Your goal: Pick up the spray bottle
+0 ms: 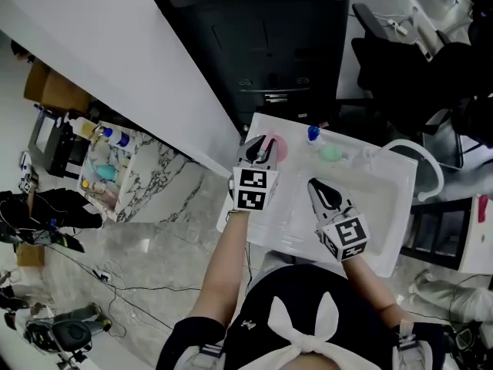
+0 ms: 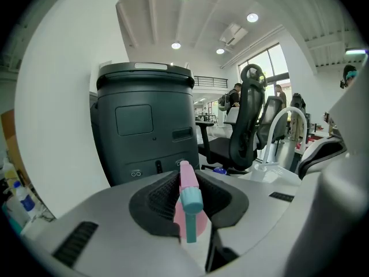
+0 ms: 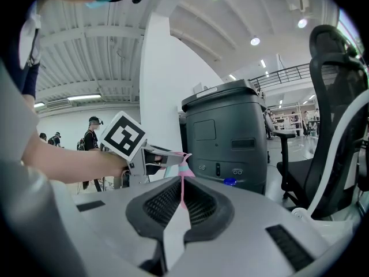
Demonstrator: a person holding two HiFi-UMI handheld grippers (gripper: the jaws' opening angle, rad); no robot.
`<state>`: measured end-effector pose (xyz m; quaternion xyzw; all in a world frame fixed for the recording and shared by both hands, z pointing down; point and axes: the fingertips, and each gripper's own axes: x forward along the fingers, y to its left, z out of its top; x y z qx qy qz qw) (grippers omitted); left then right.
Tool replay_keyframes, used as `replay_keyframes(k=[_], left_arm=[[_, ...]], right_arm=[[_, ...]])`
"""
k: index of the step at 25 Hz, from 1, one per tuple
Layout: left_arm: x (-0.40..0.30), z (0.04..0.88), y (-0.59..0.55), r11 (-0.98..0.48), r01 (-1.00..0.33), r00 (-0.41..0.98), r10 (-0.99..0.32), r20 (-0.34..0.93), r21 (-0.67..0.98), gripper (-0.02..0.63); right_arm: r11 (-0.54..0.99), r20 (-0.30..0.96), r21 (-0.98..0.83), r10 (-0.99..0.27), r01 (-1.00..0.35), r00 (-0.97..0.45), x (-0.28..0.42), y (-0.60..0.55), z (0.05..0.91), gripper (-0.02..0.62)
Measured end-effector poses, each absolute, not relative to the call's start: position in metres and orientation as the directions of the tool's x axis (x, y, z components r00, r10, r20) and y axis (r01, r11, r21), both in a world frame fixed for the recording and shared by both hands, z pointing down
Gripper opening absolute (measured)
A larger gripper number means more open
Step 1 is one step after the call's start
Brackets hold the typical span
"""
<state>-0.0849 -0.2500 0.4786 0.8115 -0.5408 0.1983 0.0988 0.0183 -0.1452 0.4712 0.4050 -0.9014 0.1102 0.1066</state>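
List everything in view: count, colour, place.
spray bottle: one, pink with teal nozzle, between the left gripper's jaws
table: one, white, in front of the person
faucet: one, white, at the table's right end
small objects: two, blue and teal, on the table's far side
large machine: one, dark grey, beyond the table
office chair: one, black, right of the machine
left gripper: jaws shut on the spray bottle
right gripper: jaws together, empty
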Motion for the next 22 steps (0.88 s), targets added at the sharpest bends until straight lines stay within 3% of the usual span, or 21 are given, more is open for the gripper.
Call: replay_keyframes(k=[22], left_arm=[[-0.084, 0.409, -0.194, -0.390, -0.916, 0.351, -0.892, 0.284, -0.094, 0.096]], right_arm=[[0.694, 0.223, -0.085, -0.686, -0.714, -0.693, 0.008, -0.135, 0.446, 0.029]])
